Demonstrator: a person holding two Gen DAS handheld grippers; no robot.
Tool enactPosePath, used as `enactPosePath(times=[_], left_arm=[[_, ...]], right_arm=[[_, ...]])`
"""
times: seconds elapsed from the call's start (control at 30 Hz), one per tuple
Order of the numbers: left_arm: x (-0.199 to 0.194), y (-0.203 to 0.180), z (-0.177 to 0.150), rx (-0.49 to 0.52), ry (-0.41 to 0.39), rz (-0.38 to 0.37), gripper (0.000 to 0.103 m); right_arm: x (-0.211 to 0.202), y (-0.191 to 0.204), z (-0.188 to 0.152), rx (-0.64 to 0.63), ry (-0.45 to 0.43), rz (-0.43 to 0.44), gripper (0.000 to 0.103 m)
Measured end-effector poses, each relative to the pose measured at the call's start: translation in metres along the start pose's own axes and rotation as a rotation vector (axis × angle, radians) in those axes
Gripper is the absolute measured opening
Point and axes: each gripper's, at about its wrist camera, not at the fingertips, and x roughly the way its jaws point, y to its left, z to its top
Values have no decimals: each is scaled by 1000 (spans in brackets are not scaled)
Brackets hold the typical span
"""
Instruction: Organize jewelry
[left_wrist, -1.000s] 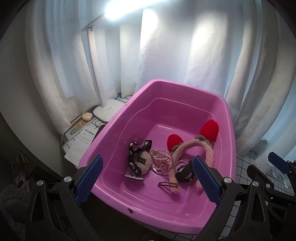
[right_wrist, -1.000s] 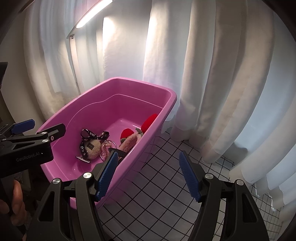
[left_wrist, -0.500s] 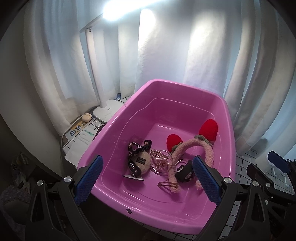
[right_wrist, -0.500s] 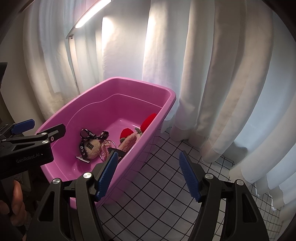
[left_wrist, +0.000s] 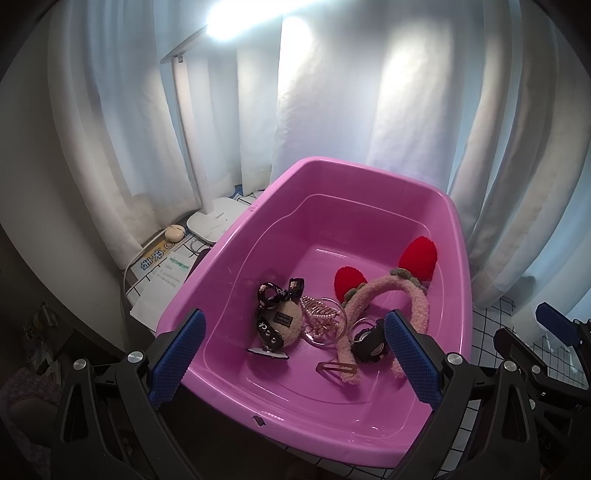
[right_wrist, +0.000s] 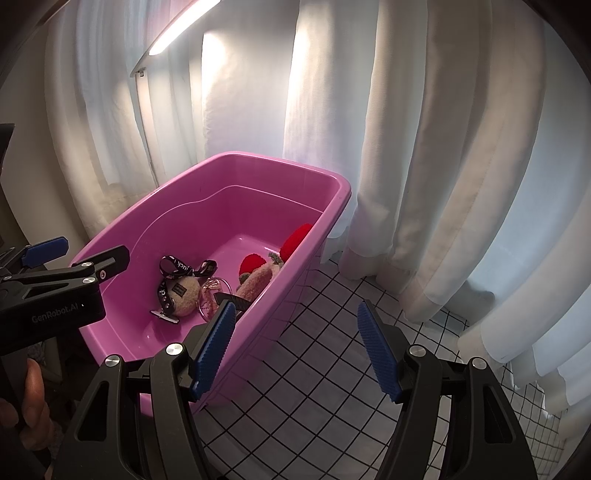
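A pink plastic tub (left_wrist: 258, 229) (right_wrist: 280, 162) stands on a tiled surface. Inside lie a fuzzy pink headband with red ears (left_wrist: 384, 291) (right_wrist: 258, 280), a beige plush clip with a black ribbon (left_wrist: 280, 317) (right_wrist: 183, 291), a clear bangle over a pearl claw clip (left_wrist: 323, 317), a black watch (left_wrist: 369, 339) and a flat hair clip (left_wrist: 338, 367). My left gripper (left_wrist: 295, 354) hangs open above the tub's near rim, empty. My right gripper (right_wrist: 299, 347) is open and empty over the tiles, right of the tub.
White curtains (right_wrist: 424, 147) hang close behind and to the right of the tub. A white lamp base (left_wrist: 216, 219), a small round object (left_wrist: 174, 232) and papers (left_wrist: 162, 273) sit left of the tub. White tiles with a dark grid (right_wrist: 325, 387) lie to its right.
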Motion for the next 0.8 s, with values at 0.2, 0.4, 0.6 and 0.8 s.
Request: enactPosePath(times=[0.2, 0.4, 0.6, 0.8], left_arm=[[3, 7, 0, -18, 17, -7, 96], [2, 7, -1, -9, 2, 4, 96], [0, 4, -1, -6, 4, 5, 96], [0, 4, 0, -10, 7, 2, 96]], right_arm=[[1, 0, -1, 0, 3, 1, 66], [1, 1, -1, 1, 3, -1, 66], [1, 2, -1, 2, 3, -2, 66], [1, 2, -1, 2, 4, -2, 66]])
